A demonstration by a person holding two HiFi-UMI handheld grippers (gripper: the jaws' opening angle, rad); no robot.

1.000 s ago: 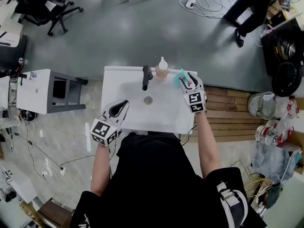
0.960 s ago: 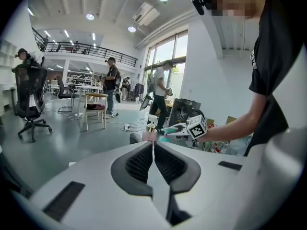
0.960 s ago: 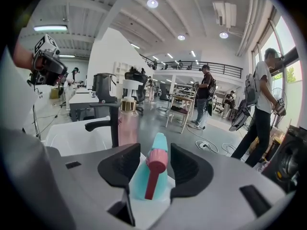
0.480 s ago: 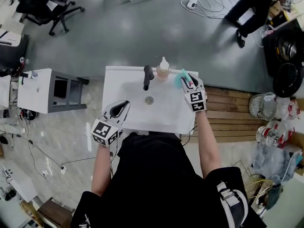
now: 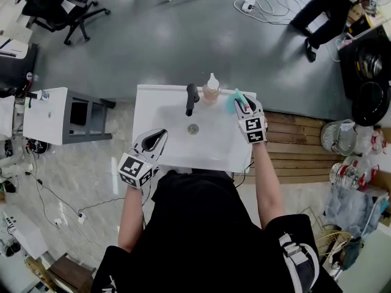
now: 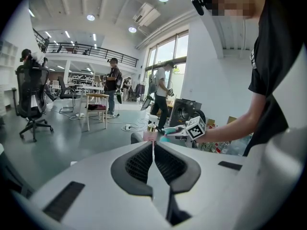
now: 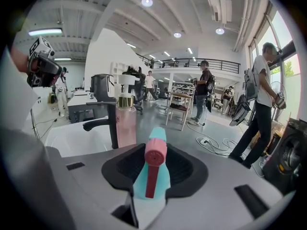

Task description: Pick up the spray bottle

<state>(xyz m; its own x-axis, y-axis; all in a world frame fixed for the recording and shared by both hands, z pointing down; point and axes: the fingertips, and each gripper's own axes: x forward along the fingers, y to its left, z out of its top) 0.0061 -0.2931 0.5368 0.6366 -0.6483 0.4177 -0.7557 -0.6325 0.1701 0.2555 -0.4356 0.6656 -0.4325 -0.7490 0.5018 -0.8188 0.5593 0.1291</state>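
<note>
A teal spray bottle with a pink nozzle stands at the back right corner of the white sink. My right gripper is around it. In the right gripper view the spray bottle fills the gap of the right gripper, whose jaws are closing, and the black pads touch both its sides. My left gripper hovers over the sink's front left edge, away from the bottle. In its own view the left gripper is shut, with nothing between the pads.
A black faucet and a pink soap bottle stand at the sink's back edge, left of the spray bottle. A drain sits mid-basin. A white cabinet stands to the left and wooden slats lie to the right. A person stands far back.
The right gripper's fingers have drawn in closer around the spray bottle. Neither hand has shifted, and the bottle stands where it was.
</note>
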